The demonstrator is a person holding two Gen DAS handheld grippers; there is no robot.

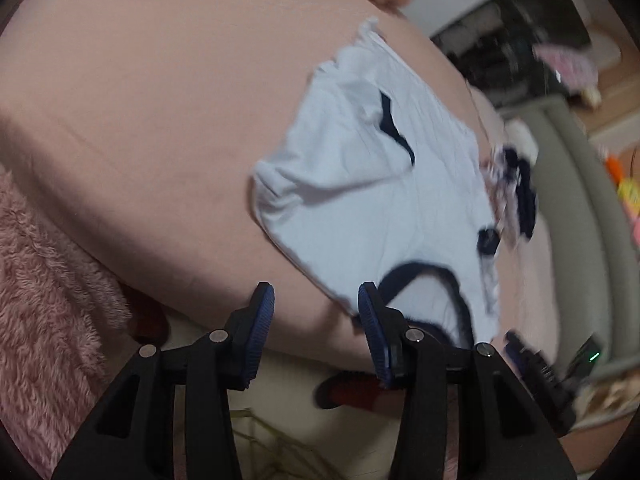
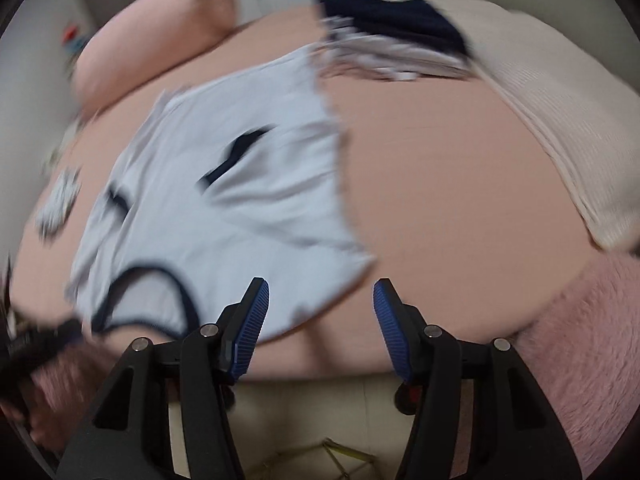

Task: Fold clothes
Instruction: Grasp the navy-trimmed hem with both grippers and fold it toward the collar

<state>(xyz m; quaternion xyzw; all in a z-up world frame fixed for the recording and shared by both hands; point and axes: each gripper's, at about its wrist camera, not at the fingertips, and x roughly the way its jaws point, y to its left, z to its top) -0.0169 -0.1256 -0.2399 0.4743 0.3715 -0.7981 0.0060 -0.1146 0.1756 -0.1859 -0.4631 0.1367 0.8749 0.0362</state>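
- Lying spread on the bed (image 1: pixel 140 128), the white T-shirt (image 1: pixel 360 200) with dark trim rests flat on the pink sheet, neckline (image 1: pixel 424 280) turned toward the near edge of the mattress.
- Left hand-held gripper (image 1: pixel 316 320): jaws apart, nothing between them. It hangs over the bed's near edge, with the shirt ahead and to its right; its right finger sits just before the collar and shoulder corner in the left wrist view.
- Right hand-held gripper (image 2: pixel 320 316): jaws apart, empty. The shirt (image 2: pixel 224 200) lies ahead and to its left; the nearest shoulder or sleeve corner (image 2: pixel 352 256) sits just beyond the gap between the fingers.
- Long axis of the shirt runs away from both grippers, collar near, hem far, slanting across the bed.
- Both grippers look about equally near the collar end, one at each shoulder; judgement: a grab of the two shoulders would come first.
- One sleeve (image 1: pixel 276 188) already looks tucked or bunched on the shirt's side; blur makes this uncertain.
- Other clothes, dark and striped (image 2: pixel 396 40), lie piled at the far side of the bed, near the hem.
- Fluffy pink blanket (image 1: pixel 44 312) covers the near corner, apart from the shirt.
- Right wrist view heavily blurred.
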